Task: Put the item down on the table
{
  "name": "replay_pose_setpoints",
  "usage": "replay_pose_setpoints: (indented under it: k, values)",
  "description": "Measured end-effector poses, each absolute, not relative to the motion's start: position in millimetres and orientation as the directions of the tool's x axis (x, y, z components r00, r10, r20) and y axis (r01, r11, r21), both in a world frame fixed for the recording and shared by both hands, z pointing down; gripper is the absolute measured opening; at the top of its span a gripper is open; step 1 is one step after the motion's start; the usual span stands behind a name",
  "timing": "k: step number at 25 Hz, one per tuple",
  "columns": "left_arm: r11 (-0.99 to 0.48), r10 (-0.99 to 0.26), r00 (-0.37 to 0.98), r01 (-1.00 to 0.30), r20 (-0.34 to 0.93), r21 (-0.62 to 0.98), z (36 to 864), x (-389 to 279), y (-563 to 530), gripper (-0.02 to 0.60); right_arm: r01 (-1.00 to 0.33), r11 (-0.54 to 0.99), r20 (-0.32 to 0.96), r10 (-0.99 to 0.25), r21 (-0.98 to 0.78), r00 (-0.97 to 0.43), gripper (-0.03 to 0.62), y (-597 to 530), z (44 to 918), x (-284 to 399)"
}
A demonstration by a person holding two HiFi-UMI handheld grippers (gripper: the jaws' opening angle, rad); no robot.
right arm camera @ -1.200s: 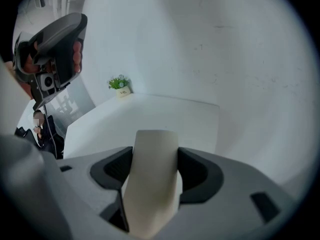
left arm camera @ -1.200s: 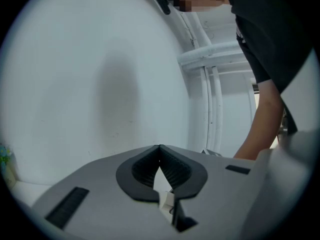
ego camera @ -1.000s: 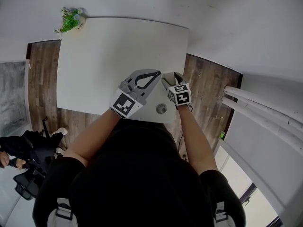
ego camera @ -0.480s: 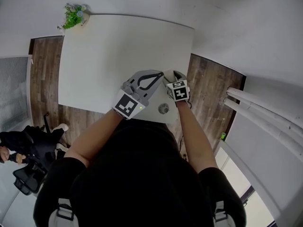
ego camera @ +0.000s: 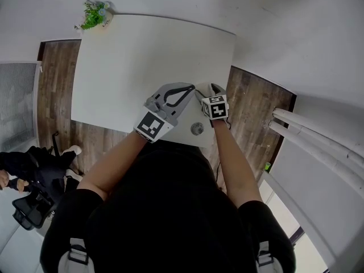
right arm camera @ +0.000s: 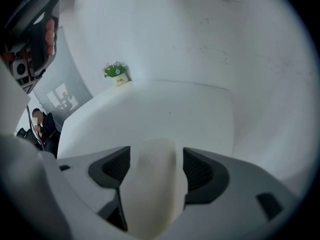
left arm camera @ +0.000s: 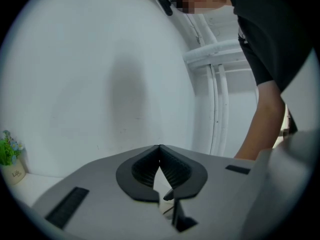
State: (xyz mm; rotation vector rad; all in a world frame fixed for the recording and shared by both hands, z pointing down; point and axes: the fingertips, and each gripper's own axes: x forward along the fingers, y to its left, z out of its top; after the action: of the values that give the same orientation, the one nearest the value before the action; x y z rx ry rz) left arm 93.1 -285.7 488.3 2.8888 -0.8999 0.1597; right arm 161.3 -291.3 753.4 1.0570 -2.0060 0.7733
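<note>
**Release under way at near-right of worktop; seating of item unconfirmed**

Right claw (ego camera: 203, 89): jaws are opening and stand wide. A cream item (right arm camera: 152, 184), smooth and rounded, lies between them. The right gripper view shows a narrow gap on each side between pad and item, so the claw is judged to have no hold on it.

Left claw (left arm camera: 160, 146): jaws closed tip to tip, nothing between them. It sits just beside the right claw, on its left, and plays no part in the placing.

Location: the item is over the near right part of the worktop (ego camera: 142, 56), close to the near edge and just beyond a round cable grommet (ego camera: 197, 129). A potted plant (ego camera: 94, 15) stands well apart at the far left corner. No view shows whether the item's underside rests on the worktop.

Governing relation: the item's long axis runs along the right claw's own line, pointing toward the far edge, with the item centred between the pads. Judgement: the claw should back out along that line without sideways drift, or a pad may drag the item.
</note>
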Motion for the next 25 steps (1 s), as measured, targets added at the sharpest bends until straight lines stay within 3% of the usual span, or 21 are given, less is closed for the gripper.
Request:
replay_pose_setpoints:
  k: [10, 18, 25]
  values:
    - [-0.801, -0.583, 0.803, -0.594, 0.124, 0.079, 471, 99, -261, -0.006, -0.81, 0.545, 0.612, -0.572, -0.214, -0.546, 0.307, -281, 640, 162]
    - [-0.8, -0.593, 0.8, -0.598, 0.093, 0.046, 439, 106, -224, -0.006, -0.749, 0.648, 0.295, -0.695, -0.138, -0.656, 0.225, -242, 506, 158]
    - [-0.781, -0.62, 0.782, -0.623, 0.059, 0.041, 407, 112, -191, -0.006, -0.711, 0.699, 0.135, -0.7, -0.074, -0.701, 0.109, -195, 425, 160]
